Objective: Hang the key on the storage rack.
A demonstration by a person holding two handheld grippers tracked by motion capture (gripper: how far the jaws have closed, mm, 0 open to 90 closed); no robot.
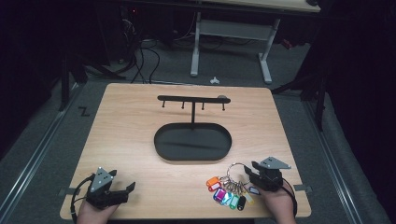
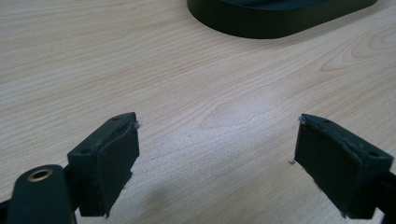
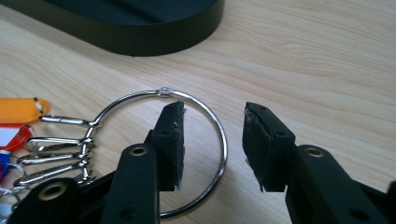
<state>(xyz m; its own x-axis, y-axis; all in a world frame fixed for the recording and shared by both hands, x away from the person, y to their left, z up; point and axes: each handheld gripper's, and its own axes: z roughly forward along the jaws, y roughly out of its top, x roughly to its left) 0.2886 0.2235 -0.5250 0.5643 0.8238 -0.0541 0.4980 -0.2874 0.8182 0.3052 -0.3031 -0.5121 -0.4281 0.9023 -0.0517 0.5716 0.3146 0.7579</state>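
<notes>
Nearest the person, both hands rest at the front edge of the wooden table (image 1: 121,121). The left gripper (image 1: 122,192) sits well to the left of the key ring, its jaws wide apart over bare wood with nothing between them.

The right gripper (image 3: 212,140) is at the key ring (image 3: 187,154) itself. In the right gripper view one jaw stands inside the big steel loop and the other outside it, so the right arc of the wire runs through the gap. The jaws are apart and neither pad presses on the wire. The ring lies flat on the table, and its bunch of coloured key tags (image 1: 227,193) fans out on the side away from the gripper, orange, red, purple, blue and green among them.

I'd say the step in hand is taking hold of the ring. The next move calls for the jaws to come together on the wire, gripping firmly enough that the thin metal does not slip sideways when lifted.

Beyond the ring sits the black oval tray (image 1: 161,144), and rising from it the hook stand (image 1: 192,99), a crossbar with small pegs where the ring probably belongs.

The tags carry white label windows, but any writing on them is too small to read, and I can see no brand marks.
</notes>
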